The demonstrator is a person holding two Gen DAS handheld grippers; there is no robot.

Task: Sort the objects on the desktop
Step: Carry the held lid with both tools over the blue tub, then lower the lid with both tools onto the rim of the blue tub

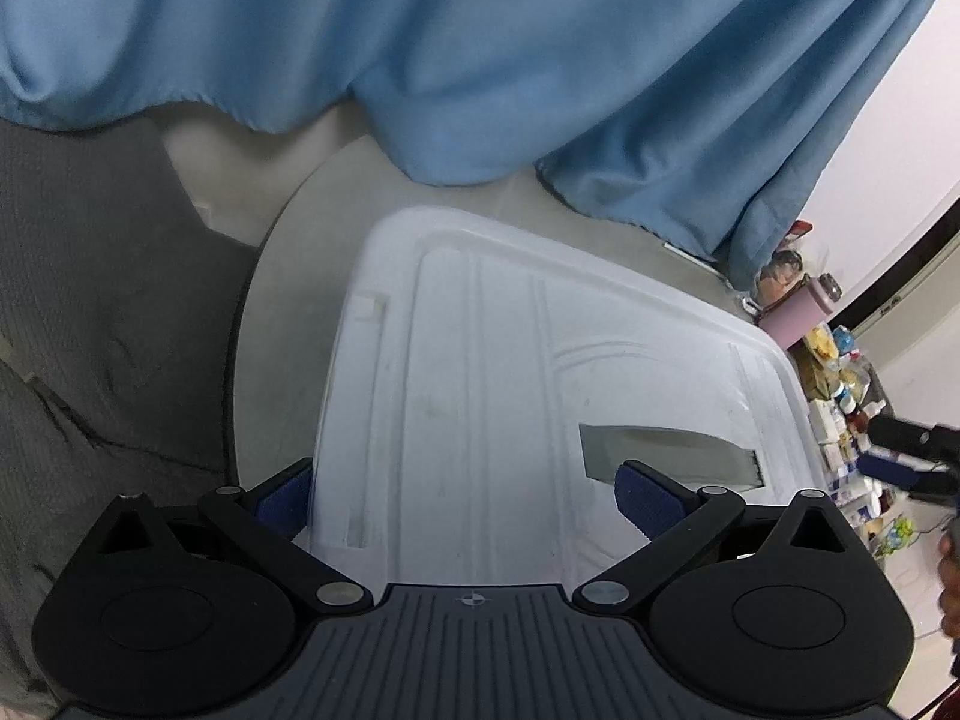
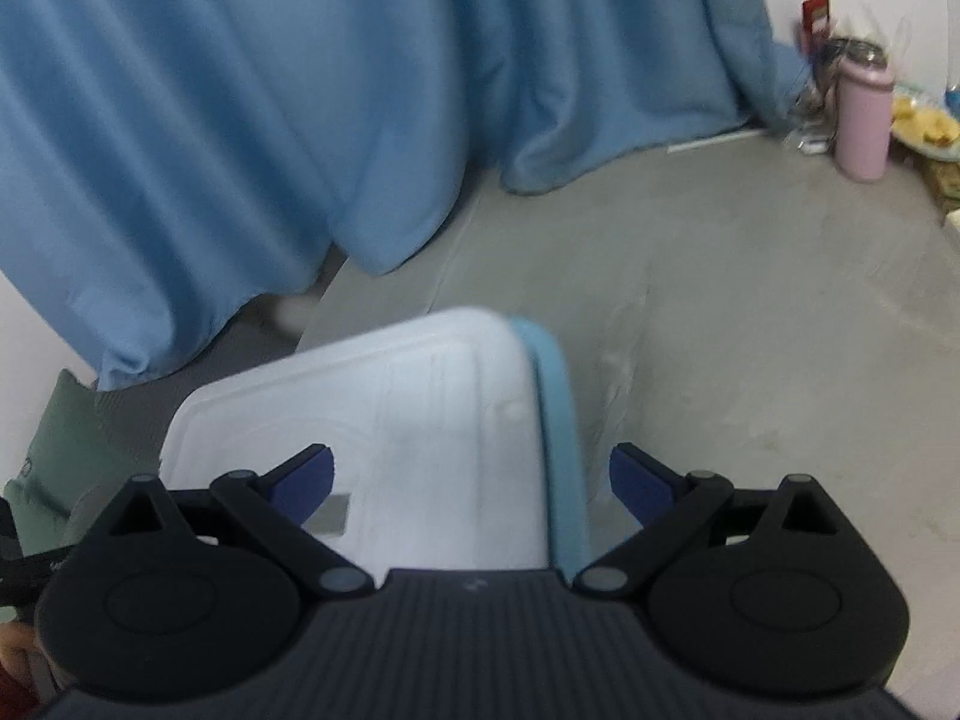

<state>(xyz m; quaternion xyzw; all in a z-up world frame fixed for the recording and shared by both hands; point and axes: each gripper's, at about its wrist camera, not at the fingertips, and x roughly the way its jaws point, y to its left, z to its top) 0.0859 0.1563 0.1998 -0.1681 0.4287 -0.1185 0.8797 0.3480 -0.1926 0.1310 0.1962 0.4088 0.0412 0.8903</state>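
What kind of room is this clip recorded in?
Probably a lived-in home room, not a lab: a blue curtain hangs to a grey tabletop, a pink bottle stands among household clutter, and a white storage-box lid lies under both grippers.

Left tongs spread wide over a white storage-box lid on the grey table.

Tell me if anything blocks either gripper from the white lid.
Nothing visible does. The left gripper is open straddling one edge of the white lid; the right gripper is open around its light blue-rimmed edge.
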